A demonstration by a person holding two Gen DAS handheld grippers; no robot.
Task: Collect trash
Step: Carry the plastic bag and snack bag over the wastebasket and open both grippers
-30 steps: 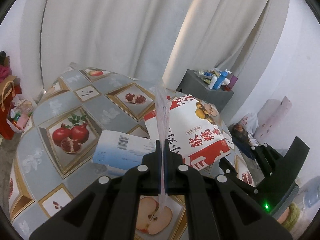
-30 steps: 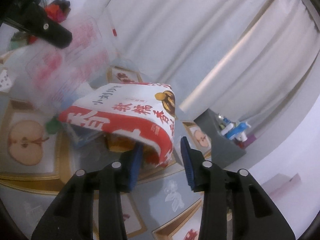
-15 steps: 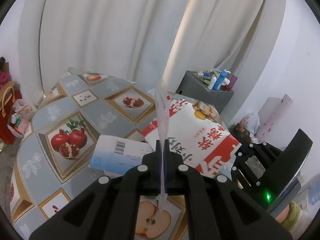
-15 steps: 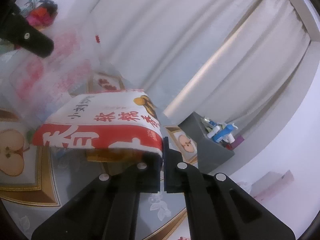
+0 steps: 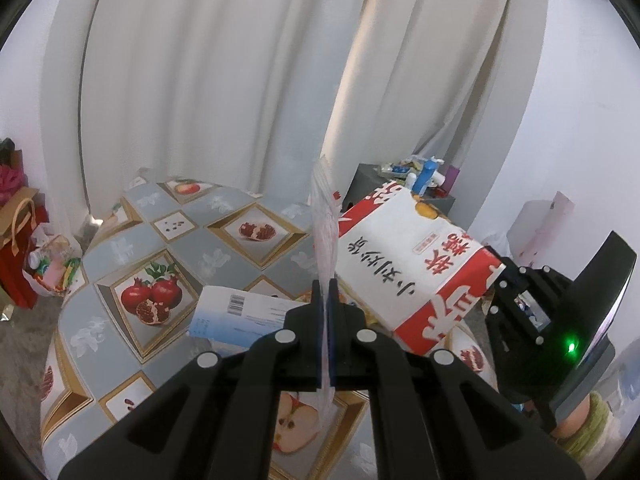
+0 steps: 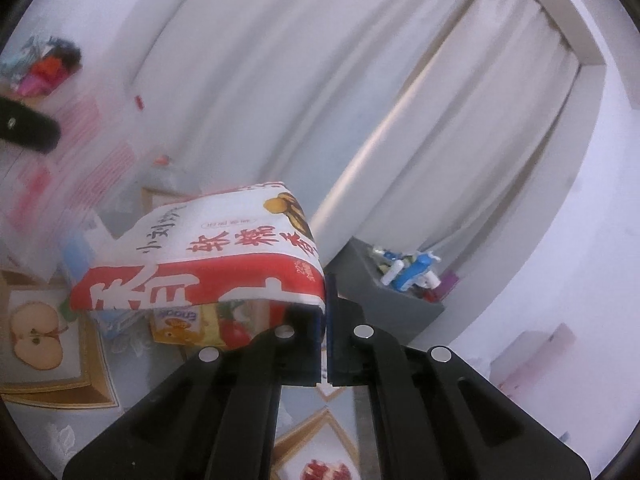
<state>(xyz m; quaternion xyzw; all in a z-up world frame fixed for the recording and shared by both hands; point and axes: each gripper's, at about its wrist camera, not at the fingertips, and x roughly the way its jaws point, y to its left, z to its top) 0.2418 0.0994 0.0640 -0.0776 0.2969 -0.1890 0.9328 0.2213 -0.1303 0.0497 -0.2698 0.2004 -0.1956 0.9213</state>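
A red and white snack bag point(image 5: 416, 264) with printed characters hangs above the fruit-patterned table point(image 5: 132, 252), tilted. My right gripper point(image 6: 325, 300) is shut on a corner of the red and white snack bag point(image 6: 208, 268); that gripper shows at the right edge of the left wrist view point(image 5: 500, 280). My left gripper point(image 5: 325, 300) is shut on the edge of a thin clear plastic bag point(image 5: 326, 224) with red print, which stands up from its jaws. The same clear plastic bag point(image 6: 76, 160) spreads at the left of the right wrist view.
A blue and white box point(image 5: 240, 314) lies on the table under the bag, with a small yellow carton point(image 6: 180, 322) beside it. A grey cabinet point(image 5: 368, 184) with bottles stands behind the table. Bags with clutter point(image 5: 48, 268) sit on the floor at left. White curtains hang behind.
My right gripper closed on the snack bag's corner and lifted it off the table. My left gripper rose a little with the plastic bag.
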